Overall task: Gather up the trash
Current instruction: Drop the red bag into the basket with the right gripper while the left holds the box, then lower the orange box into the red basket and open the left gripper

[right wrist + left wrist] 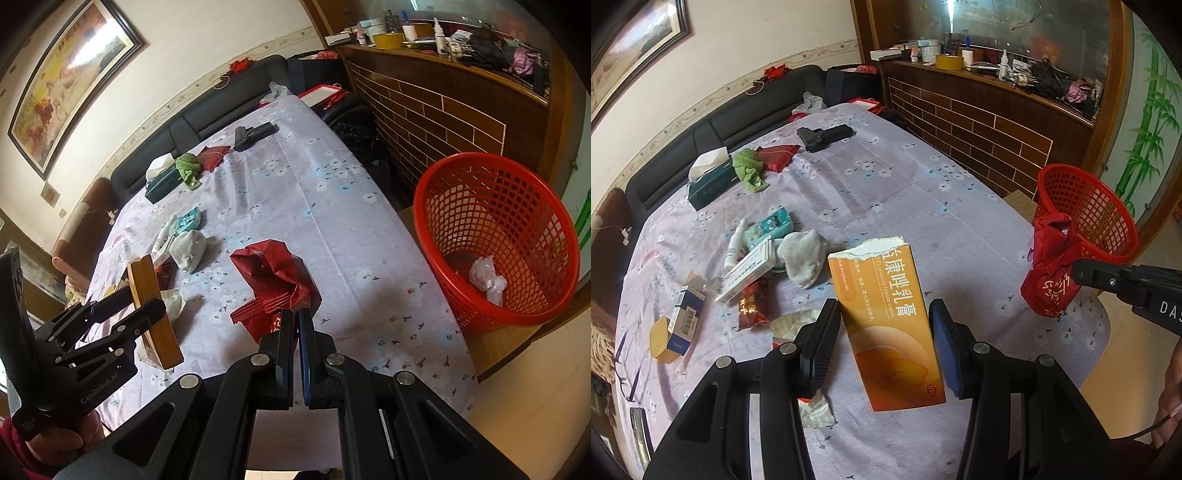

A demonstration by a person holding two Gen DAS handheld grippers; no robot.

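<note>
Partly hidden, an orange box (886,325) was clamped by the left gripper (884,332); a red wrapper (275,284) was pinched by the nearly closed right gripper (295,328), its lower edge hidden.

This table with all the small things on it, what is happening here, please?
A person is clearing trash from the table with a handheld gripper in each hand. The left gripper holds an orange medicine box, torn open on top, between its jaws. The right gripper is shut on a crumpled red wrapper, lifted near the red mesh basket beside the table. The basket already holds a white crumpled wad. More packets and boxes remain on the cloth.
</note>
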